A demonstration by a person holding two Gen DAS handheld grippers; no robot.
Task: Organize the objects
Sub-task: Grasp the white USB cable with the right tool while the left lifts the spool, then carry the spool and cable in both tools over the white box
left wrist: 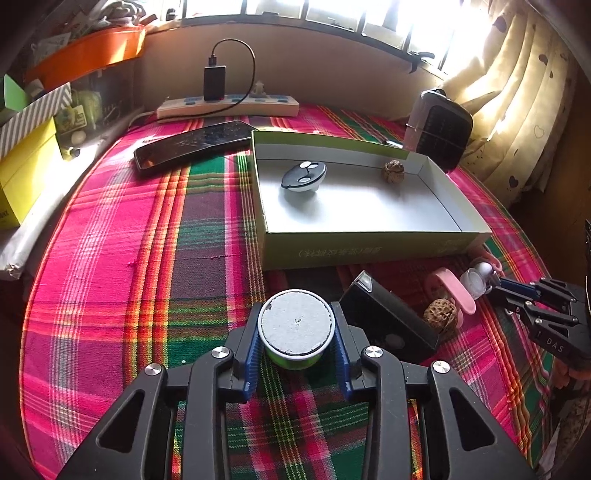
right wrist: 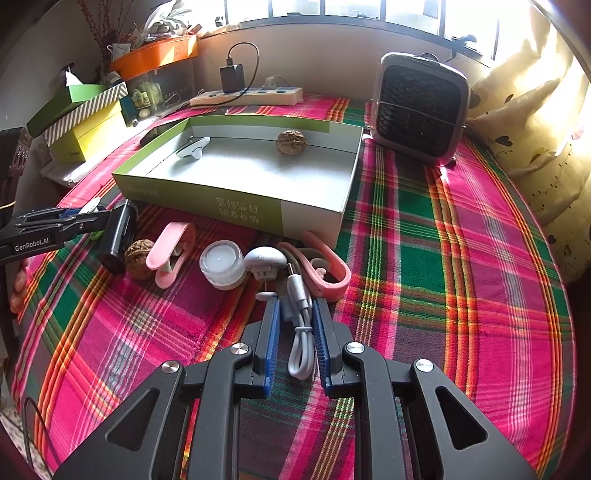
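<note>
A lived-in home room: beyond the fingers, a pink-and-green plaid cloth (left wrist: 110, 258) covers the counter under a barred window (left wrist: 295, 11), with heart-print cream curtains (left wrist: 517, 92), a white power strip (left wrist: 229, 105) and stacked cardboard boxes (right wrist: 85, 122).

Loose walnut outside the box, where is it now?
On the cloth in front of the green box, the walnut sits between the black rectangular device and the pink clip, left of the right wrist view.

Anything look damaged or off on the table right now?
Yes: the dark phone lying behind the green box shows what looks like a cracked screen, with web-like lines across the glass. The small items in front of the box are jumbled but seem intact.
</note>
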